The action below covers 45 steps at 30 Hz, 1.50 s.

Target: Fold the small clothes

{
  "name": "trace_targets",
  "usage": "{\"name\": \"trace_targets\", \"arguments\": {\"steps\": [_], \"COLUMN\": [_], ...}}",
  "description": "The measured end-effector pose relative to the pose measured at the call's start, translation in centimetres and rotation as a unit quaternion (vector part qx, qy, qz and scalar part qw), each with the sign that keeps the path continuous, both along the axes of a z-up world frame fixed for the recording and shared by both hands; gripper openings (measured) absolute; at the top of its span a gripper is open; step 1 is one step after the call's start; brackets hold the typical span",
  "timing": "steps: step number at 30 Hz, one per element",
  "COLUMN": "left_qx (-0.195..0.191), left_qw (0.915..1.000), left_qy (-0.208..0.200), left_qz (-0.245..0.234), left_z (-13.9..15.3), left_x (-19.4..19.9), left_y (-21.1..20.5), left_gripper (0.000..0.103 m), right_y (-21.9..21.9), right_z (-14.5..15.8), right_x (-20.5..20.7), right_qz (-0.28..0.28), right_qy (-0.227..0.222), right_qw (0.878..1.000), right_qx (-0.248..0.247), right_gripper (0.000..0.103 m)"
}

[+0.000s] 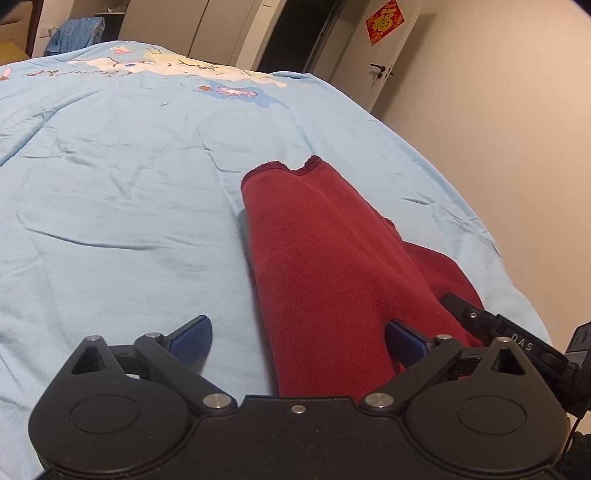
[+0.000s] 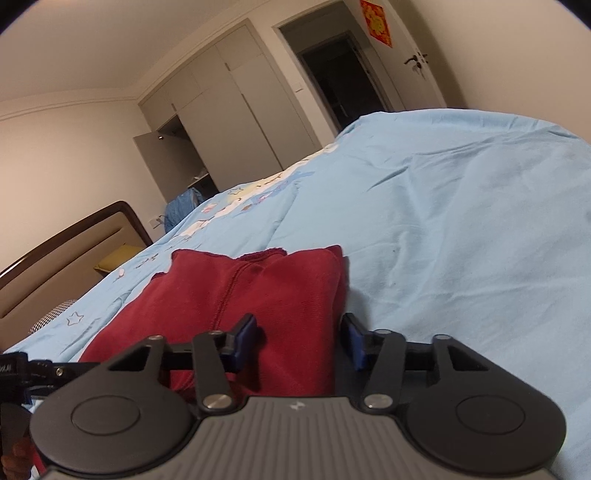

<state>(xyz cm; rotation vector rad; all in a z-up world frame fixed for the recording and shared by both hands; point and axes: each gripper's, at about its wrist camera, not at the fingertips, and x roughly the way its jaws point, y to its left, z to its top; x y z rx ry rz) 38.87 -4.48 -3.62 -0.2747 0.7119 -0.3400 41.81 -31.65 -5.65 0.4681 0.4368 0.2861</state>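
A dark red knit garment [image 1: 325,266] lies folded into a long strip on the light blue bedspread [image 1: 129,192]. My left gripper [image 1: 295,341] is open, its blue pads wide apart, with the near end of the strip running between them and over the right pad [image 1: 404,341]. The other gripper's black tip [image 1: 480,319] shows at the garment's right edge. In the right wrist view the red garment [image 2: 258,288] lies flat ahead. My right gripper [image 2: 301,341] is open, and the garment's right part sits between its blue fingers [image 2: 245,338].
The blue bedspread [image 2: 461,240] has a cartoon print at its far end. A wooden headboard [image 2: 74,254] stands at the left. Beyond the bed are grey wardrobes [image 2: 229,110], a dark doorway [image 2: 340,74] and a white door with a red decoration [image 1: 384,22].
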Motion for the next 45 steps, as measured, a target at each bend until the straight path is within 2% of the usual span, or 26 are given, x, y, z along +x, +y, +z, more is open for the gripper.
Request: {"name": "trace_targets", "arguments": {"steps": [1,2,3,4,6,8,12,14,18,20,23,27,31,34,36,40,45], "left_qx": [-0.007,-0.015,-0.023,-0.031,-0.024,-0.010,-0.014,-0.006,0.037,0.050,0.052,0.049,0.048,0.051,0.047,0.054,0.067], "left_qw": [1.0000,0.9999,0.9997,0.9994,0.9995,0.9995,0.9978,0.9960,0.9884,0.9855,0.9856,0.9874,0.9906,0.9910,0.9909,0.9895,0.9857], "left_qy": [0.000,0.001,0.001,0.002,-0.005,-0.022,-0.062,-0.088,-0.147,-0.159,-0.149,-0.113,-0.070,-0.052,-0.046,-0.046,-0.053], "left_qz": [-0.004,-0.007,-0.012,-0.018,-0.020,-0.020,-0.019,-0.014,0.013,0.028,0.063,0.099,0.107,0.113,0.117,0.126,0.145], "left_z": [0.0,0.1,0.2,0.3,0.6,1.1,2.8,3.9,6.3,7.2,7.8,7.3,5.4,3.8,3.1,2.9,3.8], "left_x": [-0.1,-0.1,0.0,0.0,-0.2,-0.6,-1.2,-1.3,-1.4,-1.1,0.0,1.2,2.1,2.4,2.3,2.4,1.7], "left_y": [0.1,0.1,0.0,-0.1,-0.6,-0.8,-0.3,0.2,1.3,2.3,4.2,6.9,8.3,8.6,8.7,8.7,8.3], "left_gripper": [0.090,0.082,0.068,0.061,0.046,0.035,0.029,0.029,0.029,0.029,0.029,0.029,0.030,0.034,0.038,0.044,0.073], "right_y": [0.2,0.4,0.6,1.0,1.7,2.4,3.9,4.7,7.1,8.8,11.4,14.4,17.4,18.3,18.2,18.0,17.1], "right_z": [0.1,0.2,0.4,0.6,1.2,2.1,4.8,6.2,8.8,9.9,10.8,10.1,8.2,6.8,6.4,6.5,7.2], "right_x": [-0.2,-0.4,-0.5,-0.5,-0.8,-1.2,-1.4,-1.0,0.5,1.8,4.4,7.7,8.8,8.8,8.8,8.2,7.2], "right_qz": [0.005,0.009,0.013,0.013,0.012,0.011,0.018,0.026,0.046,0.056,0.074,0.097,0.110,0.097,0.090,0.079,0.059], "right_qy": [-0.006,-0.011,-0.013,-0.015,-0.023,-0.036,-0.075,-0.093,-0.126,-0.139,-0.139,-0.108,-0.079,-0.059,-0.049,-0.048,-0.052], "right_qw": [1.000,1.000,1.000,0.999,0.999,0.997,0.993,0.990,0.985,0.982,0.980,0.982,0.975,0.970,0.970,0.965,0.967], "right_qx": [-0.004,-0.009,-0.016,-0.025,-0.046,-0.067,-0.094,-0.099,-0.112,-0.117,-0.123,-0.121,-0.179,-0.215,-0.220,-0.244,-0.243], "right_gripper": [0.038,0.035,0.030,0.026,0.020,0.018,0.017,0.017,0.017,0.017,0.017,0.017,0.017,0.019,0.022,0.040,0.052]}}
